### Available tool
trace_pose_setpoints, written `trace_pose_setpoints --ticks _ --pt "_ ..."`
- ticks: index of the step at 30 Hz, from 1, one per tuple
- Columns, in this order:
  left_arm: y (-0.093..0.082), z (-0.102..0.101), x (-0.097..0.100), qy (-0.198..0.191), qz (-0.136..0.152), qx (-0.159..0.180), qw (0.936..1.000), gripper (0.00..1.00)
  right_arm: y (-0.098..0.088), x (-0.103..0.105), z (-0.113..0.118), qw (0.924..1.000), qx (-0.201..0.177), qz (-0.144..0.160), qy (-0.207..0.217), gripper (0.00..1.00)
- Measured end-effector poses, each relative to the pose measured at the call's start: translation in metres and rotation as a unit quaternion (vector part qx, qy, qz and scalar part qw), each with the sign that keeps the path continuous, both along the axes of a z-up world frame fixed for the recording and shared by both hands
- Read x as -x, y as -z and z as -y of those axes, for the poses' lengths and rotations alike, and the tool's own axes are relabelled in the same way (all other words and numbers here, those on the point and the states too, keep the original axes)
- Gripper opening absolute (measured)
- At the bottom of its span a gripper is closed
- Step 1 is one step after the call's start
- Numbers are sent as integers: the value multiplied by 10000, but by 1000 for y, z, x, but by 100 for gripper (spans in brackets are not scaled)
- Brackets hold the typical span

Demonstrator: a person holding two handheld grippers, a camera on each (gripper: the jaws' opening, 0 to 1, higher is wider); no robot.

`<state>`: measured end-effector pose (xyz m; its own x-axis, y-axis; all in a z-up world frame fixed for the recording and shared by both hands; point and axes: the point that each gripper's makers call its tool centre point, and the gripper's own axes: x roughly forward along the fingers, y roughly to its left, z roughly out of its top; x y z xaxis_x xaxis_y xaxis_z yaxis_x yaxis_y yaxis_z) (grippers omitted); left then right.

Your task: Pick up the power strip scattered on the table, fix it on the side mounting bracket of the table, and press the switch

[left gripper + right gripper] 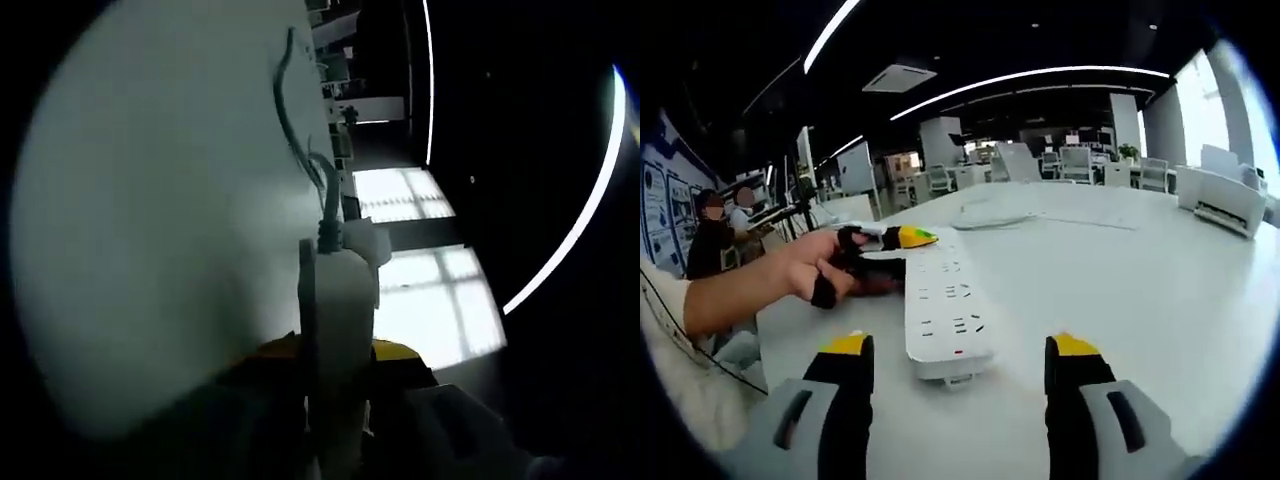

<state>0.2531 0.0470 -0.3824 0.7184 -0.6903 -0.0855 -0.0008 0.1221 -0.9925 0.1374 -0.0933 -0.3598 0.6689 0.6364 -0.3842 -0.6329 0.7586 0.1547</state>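
On the white table (1160, 270), the white power strip (945, 310) lies flat, long axis running away from the right gripper (958, 350). Near end sits between that gripper's two yellow-tipped jaws, which are spread wide, no contact with the strip. Sockets face up, small red mark near the near edge.

Left gripper (902, 240) comes in from the left of the right gripper view, held by a person's hand (815, 268); its yellow-green tip is at the strip's far left side. Left gripper view is rolled sideways: strip (343, 310) seen end-on, rising between the jaws, which look pinched on its sides. Yellow tips show on both sides of it at the base. Grey cable (300, 130) leaves the strip's far end and snakes across the tabletop (160, 220).

Background: white printer-like box (1225, 200) at the right edge of the table, office chairs (1070, 165) beyond, seated person (710, 235) far left.
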Motion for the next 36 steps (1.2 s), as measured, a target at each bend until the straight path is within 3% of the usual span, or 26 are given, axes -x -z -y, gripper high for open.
trace_pose_setpoints --ticks 7,11,14,28,31,32,36 --pt "-15 -10 4 156 93 219 9996 26 -9 8 -3 9997 -167 164 -90 65" --pt "-17 -23 4 195 152 89 9997 26 -13 22 -14 9989 -263 282 -284 66" --pt "-22 -28 3 245 187 104 9995 26 -22 20 -20 9974 -488 405 -353 66" --pt "-46 -67 3 424 246 257 9985 26 -47 37 -39 9935 -626 813 -488 65" --pt "-49 -73 5 470 358 156 9981 26 -49 36 -40 9933 -603 862 -489 65" --pt "-51 -83 4 470 381 152 9981 26 -48 35 -40 9932 -606 868 -481 66" --pt "-51 -87 2 529 446 349 9970 26 -47 35 -43 9922 -762 885 -434 65"
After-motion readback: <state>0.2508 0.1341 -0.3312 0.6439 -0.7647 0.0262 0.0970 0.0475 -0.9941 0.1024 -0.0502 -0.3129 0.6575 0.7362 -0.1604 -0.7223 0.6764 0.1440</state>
